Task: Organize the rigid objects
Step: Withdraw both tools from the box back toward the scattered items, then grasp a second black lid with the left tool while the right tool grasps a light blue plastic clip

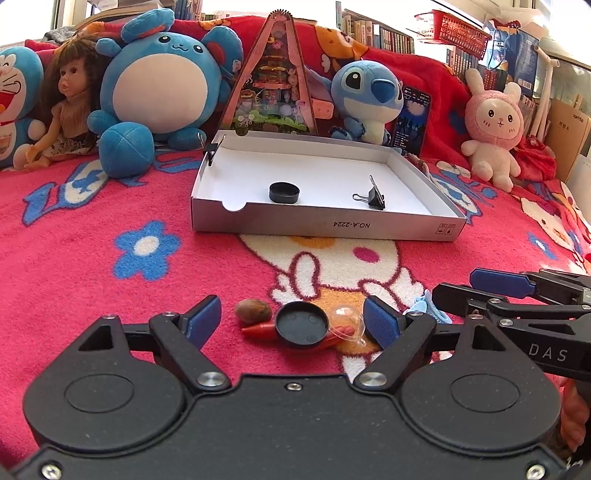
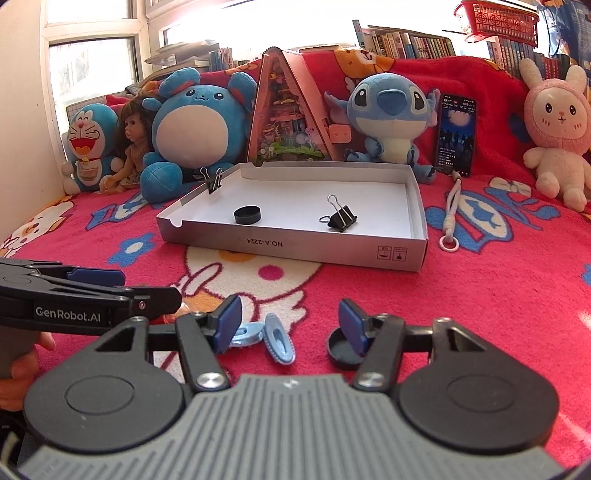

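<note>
A shallow white cardboard box (image 1: 325, 223) (image 2: 295, 245) lies on the red blanket and holds a black cap (image 1: 283, 192) (image 2: 248, 214) and a black binder clip (image 1: 373, 196) (image 2: 340, 216). Another binder clip (image 1: 213, 147) (image 2: 212, 180) is clamped on its left wall. My left gripper (image 1: 293, 322) is open low over a black cap (image 1: 301, 325), a brown nut (image 1: 253, 311), a red piece (image 1: 258, 329) and a clear capsule (image 1: 346, 318). My right gripper (image 2: 291, 325) is open around blue hair clips (image 2: 277, 339); another black cap (image 2: 341, 350) lies by its right finger.
Plush toys and a doll (image 1: 68, 110) line the back, with a triangular diorama (image 1: 275, 81) and a phone (image 2: 456, 134) leaning there. A white lanyard (image 2: 451, 218) lies right of the box. Bookshelves and a red basket (image 2: 498, 16) are behind.
</note>
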`<action>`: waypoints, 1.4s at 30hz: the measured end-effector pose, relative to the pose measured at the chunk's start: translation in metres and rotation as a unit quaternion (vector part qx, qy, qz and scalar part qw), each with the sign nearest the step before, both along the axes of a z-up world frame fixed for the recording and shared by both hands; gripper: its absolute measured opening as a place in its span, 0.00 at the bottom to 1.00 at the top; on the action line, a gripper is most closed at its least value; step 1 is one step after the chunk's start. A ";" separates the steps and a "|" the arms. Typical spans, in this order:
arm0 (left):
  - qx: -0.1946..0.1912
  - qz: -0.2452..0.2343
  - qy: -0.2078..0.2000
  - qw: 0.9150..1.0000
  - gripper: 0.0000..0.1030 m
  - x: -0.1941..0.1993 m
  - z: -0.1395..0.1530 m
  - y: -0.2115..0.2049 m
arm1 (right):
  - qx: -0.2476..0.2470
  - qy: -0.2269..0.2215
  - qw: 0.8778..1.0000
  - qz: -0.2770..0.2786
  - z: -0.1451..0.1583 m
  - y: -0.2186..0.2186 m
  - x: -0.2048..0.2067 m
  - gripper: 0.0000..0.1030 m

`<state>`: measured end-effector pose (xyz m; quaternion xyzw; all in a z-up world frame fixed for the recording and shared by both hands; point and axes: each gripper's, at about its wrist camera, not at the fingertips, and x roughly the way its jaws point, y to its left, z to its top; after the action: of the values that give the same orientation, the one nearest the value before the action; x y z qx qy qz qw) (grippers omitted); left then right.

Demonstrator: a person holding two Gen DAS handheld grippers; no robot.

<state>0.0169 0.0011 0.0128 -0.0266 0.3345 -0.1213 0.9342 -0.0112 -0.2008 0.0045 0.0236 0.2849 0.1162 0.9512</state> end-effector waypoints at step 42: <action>0.059 -0.011 -0.012 0.998 0.40 0.011 -0.009 0.000 | -0.054 0.016 0.998 -0.018 -0.022 0.011 0.011 0.39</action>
<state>0.0275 0.0014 0.0042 0.0334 0.3299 -0.1118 0.9368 -0.0002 -0.1897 -0.0170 -0.0205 0.3057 0.0831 0.9483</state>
